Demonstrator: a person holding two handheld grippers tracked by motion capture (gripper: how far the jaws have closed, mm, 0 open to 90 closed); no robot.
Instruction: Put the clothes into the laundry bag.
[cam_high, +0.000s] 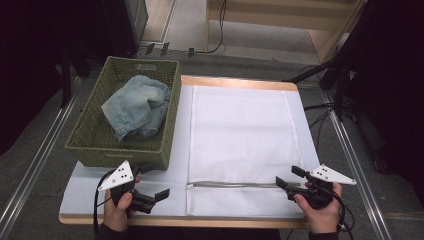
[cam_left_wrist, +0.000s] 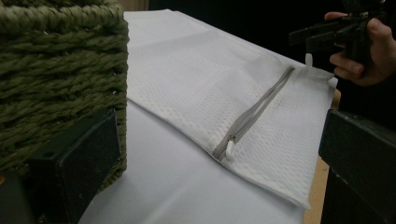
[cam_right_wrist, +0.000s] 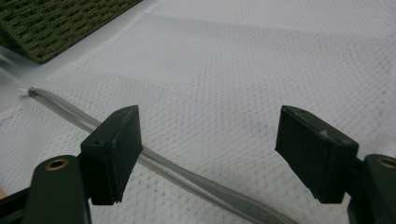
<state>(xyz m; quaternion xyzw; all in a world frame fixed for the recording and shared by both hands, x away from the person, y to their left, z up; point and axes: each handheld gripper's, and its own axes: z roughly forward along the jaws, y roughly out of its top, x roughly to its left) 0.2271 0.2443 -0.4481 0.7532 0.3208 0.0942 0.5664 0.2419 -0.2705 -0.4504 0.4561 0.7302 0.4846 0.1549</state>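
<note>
A white mesh laundry bag (cam_high: 240, 135) lies flat on the table, its grey zipper (cam_high: 235, 185) running across near the front edge. The zipper pull (cam_left_wrist: 229, 150) is at the bag's left end, with the zipper closed. Blue jeans (cam_high: 137, 105) lie crumpled in a green woven basket (cam_high: 90, 145) at the left. My left gripper (cam_high: 155, 182) is open by the basket's front corner and faces the zipper pull. At the zipper's right end my right gripper (cam_high: 289, 177) hovers open, and its jaws straddle the zipper (cam_right_wrist: 187, 175) low over the mesh.
A white cloth (cam_high: 85, 190) covers the wooden table (cam_high: 235, 80). The basket wall (cam_left_wrist: 56, 70) stands right against my left gripper's left jaw. Cables and stand legs lie on the floor beyond the table, with a rail along each side.
</note>
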